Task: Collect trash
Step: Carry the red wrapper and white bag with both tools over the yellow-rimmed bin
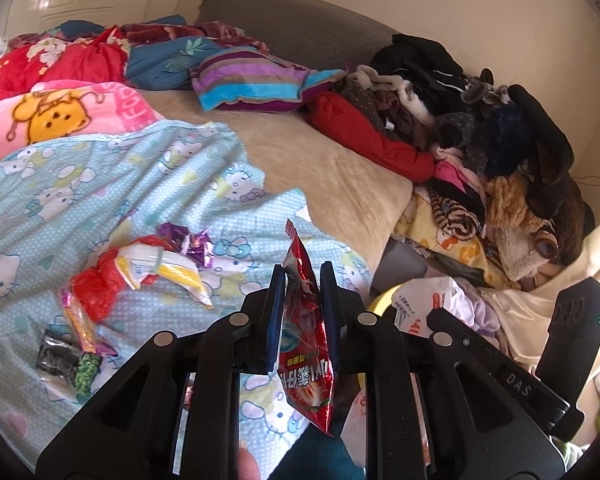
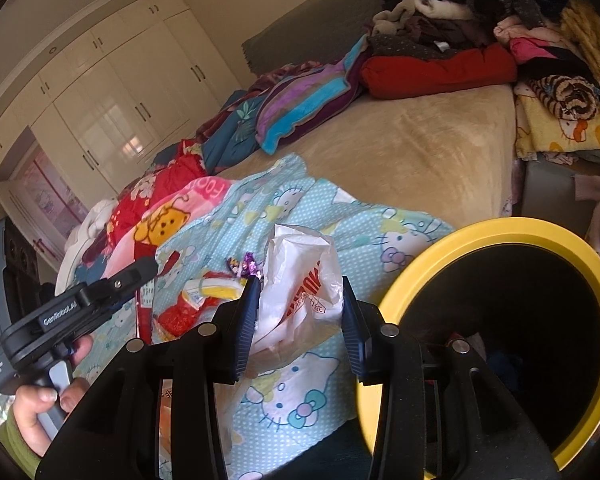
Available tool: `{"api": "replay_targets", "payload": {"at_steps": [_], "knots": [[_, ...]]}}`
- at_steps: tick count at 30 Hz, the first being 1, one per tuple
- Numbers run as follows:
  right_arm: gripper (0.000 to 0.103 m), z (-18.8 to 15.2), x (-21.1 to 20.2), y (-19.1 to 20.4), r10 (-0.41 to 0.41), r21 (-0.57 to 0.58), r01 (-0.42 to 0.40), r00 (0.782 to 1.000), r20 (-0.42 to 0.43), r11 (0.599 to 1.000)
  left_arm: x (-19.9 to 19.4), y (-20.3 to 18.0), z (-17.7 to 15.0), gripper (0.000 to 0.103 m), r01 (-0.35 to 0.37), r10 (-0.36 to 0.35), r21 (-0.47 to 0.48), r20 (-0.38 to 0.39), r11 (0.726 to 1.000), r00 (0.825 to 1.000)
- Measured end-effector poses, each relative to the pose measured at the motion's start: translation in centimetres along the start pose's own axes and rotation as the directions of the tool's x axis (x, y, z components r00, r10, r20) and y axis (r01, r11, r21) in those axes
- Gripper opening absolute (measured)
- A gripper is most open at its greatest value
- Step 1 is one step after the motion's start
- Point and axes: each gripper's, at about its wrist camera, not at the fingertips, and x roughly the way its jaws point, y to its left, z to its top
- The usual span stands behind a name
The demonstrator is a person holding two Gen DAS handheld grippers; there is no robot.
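Left gripper (image 1: 300,280) pinches the red packet (image 1: 306,344); right gripper (image 2: 300,300) grips a white bag (image 2: 296,284). Light wrappers could slip short of the yellow bin (image 2: 496,236).

Glossy cream wardrobes (image 2: 112,108) stand behind the cluttered bed (image 2: 420,152).

Glossy foil snack packet (image 1: 306,336); thin crinkled plastic bag (image 2: 300,280); soft cotton quilt (image 1: 100,184).

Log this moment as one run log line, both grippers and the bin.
left gripper: shut on red snack packet | right gripper: shut on white plastic bag | yellow bin: beside right gripper
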Motion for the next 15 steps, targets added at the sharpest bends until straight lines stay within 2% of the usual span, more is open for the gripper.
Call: {"api": "replay_targets", "payload": {"at_steps": [15], "knots": [[0.037, 0.6, -2.2, -2.8, -0.061, 0.039, 0.059, 0.996, 0.060, 0.998, 0.6, -4.0, -1.1, 0.013, 0.054, -0.052, 0.073, -0.028, 0.996, 0.998]]}}
